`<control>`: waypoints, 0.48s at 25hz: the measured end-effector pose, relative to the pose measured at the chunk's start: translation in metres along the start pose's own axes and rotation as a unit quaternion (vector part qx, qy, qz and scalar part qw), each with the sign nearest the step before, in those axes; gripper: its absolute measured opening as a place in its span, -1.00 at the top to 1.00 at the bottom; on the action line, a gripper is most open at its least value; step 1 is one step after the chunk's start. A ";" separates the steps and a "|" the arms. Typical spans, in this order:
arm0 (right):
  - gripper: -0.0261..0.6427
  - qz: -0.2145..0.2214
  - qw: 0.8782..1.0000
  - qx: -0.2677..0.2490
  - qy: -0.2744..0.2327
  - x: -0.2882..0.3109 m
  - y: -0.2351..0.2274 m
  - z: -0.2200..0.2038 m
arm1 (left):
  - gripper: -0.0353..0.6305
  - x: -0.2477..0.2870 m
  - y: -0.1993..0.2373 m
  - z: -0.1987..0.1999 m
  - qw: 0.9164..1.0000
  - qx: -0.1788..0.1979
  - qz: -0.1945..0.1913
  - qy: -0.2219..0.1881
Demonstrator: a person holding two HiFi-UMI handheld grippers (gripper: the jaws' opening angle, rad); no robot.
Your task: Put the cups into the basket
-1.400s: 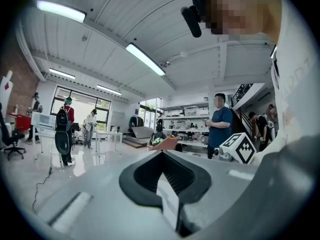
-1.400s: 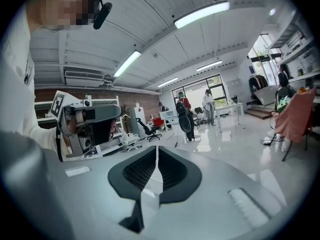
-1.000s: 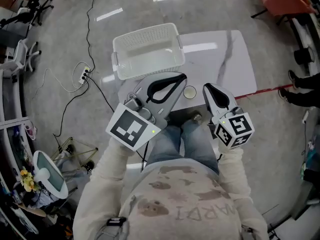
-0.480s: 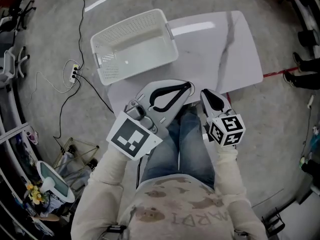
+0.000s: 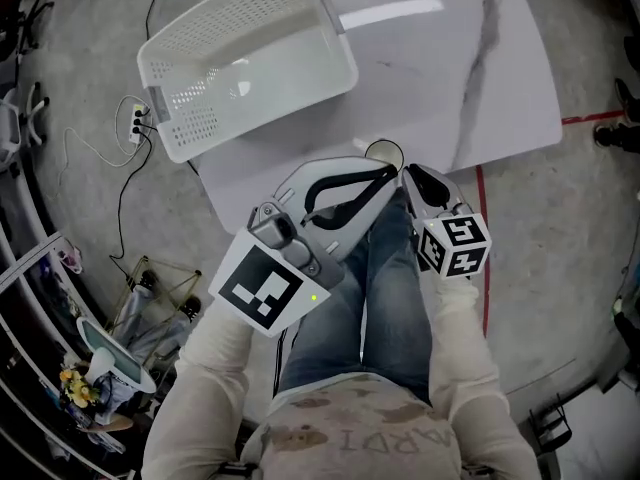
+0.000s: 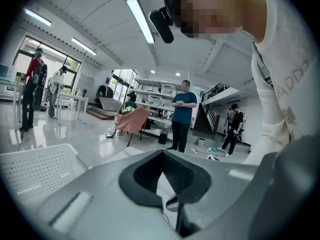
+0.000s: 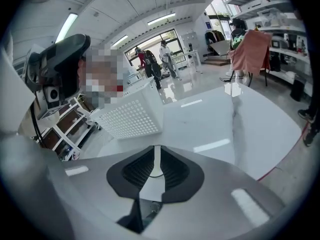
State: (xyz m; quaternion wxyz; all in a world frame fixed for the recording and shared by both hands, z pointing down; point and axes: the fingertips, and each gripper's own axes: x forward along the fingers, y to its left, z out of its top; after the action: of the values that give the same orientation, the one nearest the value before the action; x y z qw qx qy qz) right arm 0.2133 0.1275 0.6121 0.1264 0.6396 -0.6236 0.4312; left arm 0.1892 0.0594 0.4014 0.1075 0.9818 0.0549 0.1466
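A white perforated basket stands empty on the far left end of the white marble table. One pale cup stands at the table's near edge, partly hidden behind the gripper tips. My left gripper is shut and empty, its tip just short of the cup. My right gripper is shut and empty too, close beside the left one. In the right gripper view the basket lies ahead to the left, and a thin arc of the cup's rim shows between the pads. In the left gripper view the basket is at lower left.
The person's legs in jeans are below the grippers, against the table's near edge. A power strip with cables lies on the floor left of the basket. A red tape line runs right of the table. People stand farther off in the room.
The head camera has tilted, so basket and table sit higher and farther left in view. The two grippers have drawn closer together near the cup. Both stay shut.
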 end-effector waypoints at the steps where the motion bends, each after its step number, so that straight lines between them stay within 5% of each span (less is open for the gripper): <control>1: 0.73 -0.001 1.000 0.002 0.004 0.006 -0.003 -0.006 | 0.89 0.002 0.001 -0.008 1.000 -0.004 -0.002 0.003; 12: 0.70 -0.042 0.997 0.025 0.062 0.046 -0.027 -0.040 | 0.89 0.011 0.004 -0.044 1.000 -0.028 -0.003 0.007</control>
State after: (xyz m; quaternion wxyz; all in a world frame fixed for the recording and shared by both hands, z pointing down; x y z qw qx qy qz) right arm 0.2151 0.1294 0.6788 0.1667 0.6403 -0.5765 0.4796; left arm 0.1866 0.0653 0.4461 0.1350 0.9772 0.0550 0.1545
